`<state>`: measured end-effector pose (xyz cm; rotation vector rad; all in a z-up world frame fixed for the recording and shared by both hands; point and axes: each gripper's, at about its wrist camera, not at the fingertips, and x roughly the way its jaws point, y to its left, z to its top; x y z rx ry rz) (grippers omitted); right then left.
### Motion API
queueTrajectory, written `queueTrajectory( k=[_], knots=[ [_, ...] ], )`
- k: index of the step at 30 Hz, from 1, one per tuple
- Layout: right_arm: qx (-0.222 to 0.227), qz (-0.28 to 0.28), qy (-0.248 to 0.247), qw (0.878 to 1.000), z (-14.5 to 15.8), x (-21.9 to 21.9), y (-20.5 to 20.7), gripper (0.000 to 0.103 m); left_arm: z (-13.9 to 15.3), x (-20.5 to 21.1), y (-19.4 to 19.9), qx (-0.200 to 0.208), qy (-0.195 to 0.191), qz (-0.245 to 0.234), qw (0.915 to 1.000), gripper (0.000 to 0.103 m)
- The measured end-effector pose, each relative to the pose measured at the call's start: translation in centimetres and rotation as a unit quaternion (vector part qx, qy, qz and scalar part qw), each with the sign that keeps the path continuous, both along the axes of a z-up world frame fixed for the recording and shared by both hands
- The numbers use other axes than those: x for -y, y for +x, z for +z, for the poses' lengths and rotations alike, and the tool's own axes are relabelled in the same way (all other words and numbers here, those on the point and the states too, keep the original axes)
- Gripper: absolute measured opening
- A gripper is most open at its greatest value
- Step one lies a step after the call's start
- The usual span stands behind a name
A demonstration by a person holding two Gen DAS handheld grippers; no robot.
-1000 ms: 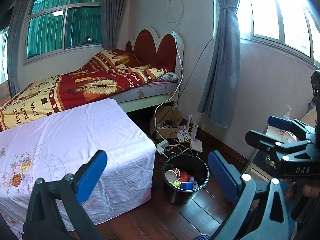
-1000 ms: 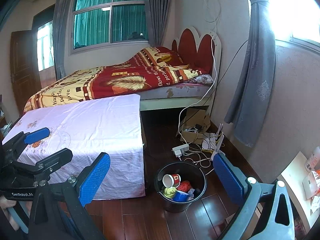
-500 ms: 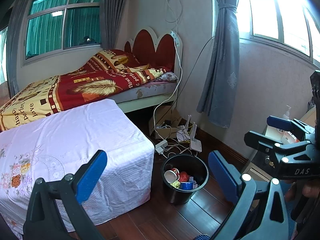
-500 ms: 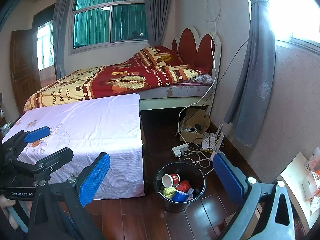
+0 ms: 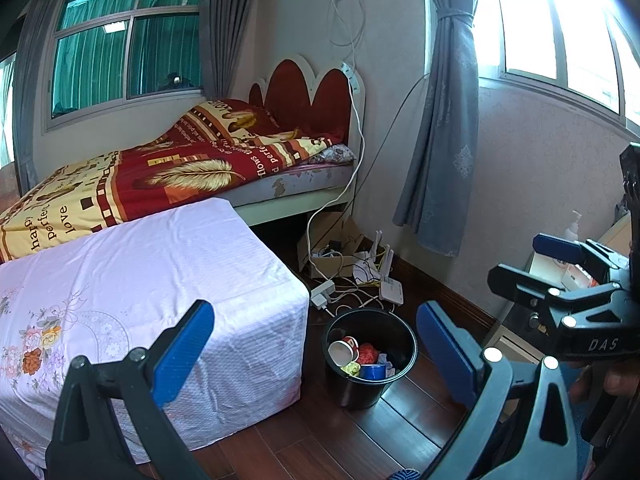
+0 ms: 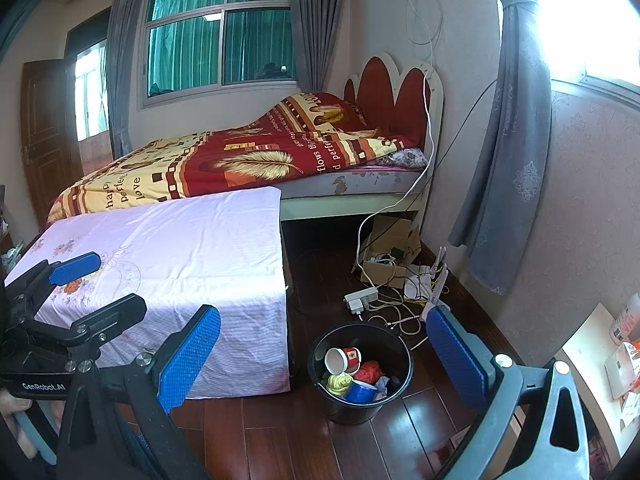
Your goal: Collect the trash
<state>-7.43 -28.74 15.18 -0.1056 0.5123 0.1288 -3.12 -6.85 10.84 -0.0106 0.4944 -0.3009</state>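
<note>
Left wrist view: left gripper apart, empty. Black bin on the wooden floor beside the cloth-covered bench, holding a paper cup and scraps. Nothing has shifted over the last second; collecting looks finished or paused. Right gripper seen from the side, apart.

Right wrist view: right gripper apart, empty. Adds a brown door at far left.

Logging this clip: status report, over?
Left tongs and right tongs open, empty. Black bin on floor holds cup, scraps. Cables behind bin.
</note>
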Motion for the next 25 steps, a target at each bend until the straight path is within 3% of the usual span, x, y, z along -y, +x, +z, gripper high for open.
queueTrajectory(
  k=[17,25],
  knots=[
    [-0.003,0.000,0.000,1.000,-0.36,-0.31,-0.36,0.103,0.19,0.12,-0.06,0.019,0.012,-0.010,0.9997,0.102],
    [-0.005,-0.001,-0.001,1.000,-0.70,-0.40,-0.51,0.103,0.32,0.07,-0.25,0.026,-0.003,-0.040,0.9989,0.102]
  ],
)
